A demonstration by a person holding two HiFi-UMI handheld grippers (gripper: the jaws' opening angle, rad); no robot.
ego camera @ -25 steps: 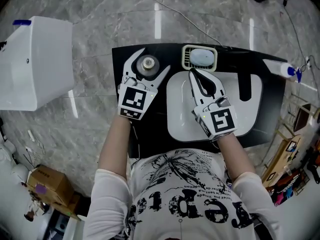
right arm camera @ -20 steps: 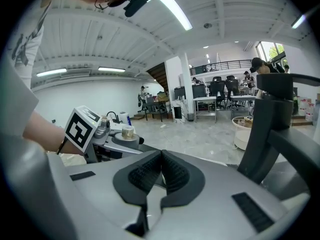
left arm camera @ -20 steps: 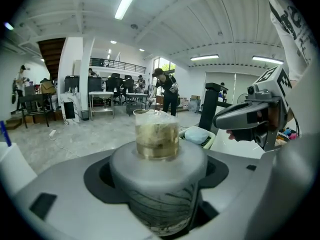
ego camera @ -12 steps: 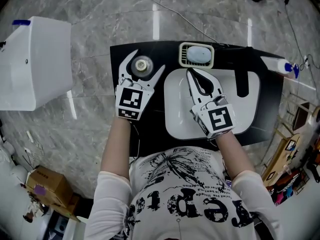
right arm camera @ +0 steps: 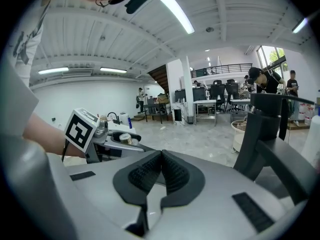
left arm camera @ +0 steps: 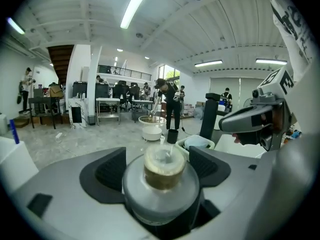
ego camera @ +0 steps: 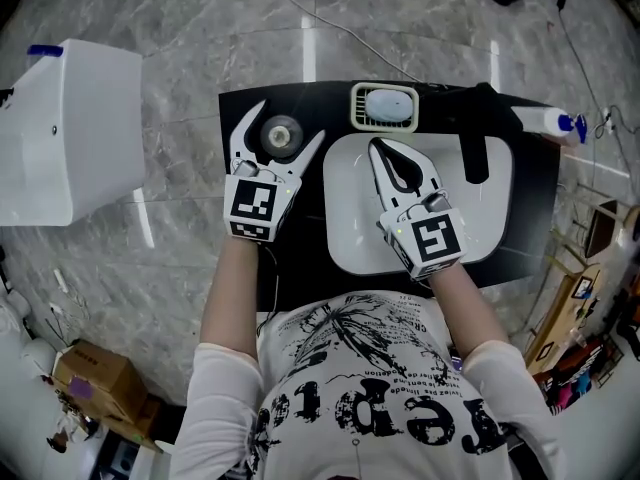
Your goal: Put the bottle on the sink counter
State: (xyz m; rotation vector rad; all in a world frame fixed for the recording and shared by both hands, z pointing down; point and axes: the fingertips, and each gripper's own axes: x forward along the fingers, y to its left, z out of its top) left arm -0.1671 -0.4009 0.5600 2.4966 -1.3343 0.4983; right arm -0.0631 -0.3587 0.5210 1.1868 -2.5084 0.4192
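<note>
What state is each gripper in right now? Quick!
Left gripper: jaws opening, pads clear of the bottle standing between them.
Right gripper: shut, empty, above the sink.

A black counter point(ego camera: 300, 268) stands on a grey marble floor point(ego camera: 200, 28), with a white basin point(ego camera: 350, 238) sunk in its middle. On its left part a bottle point(ego camera: 282, 134) stands upright. A soap dish point(ego camera: 384, 107) sits behind the basin, a black tap point(ego camera: 478, 133) to its right, and a spray bottle point(ego camera: 545, 121) lies at the far right corner.
</note>
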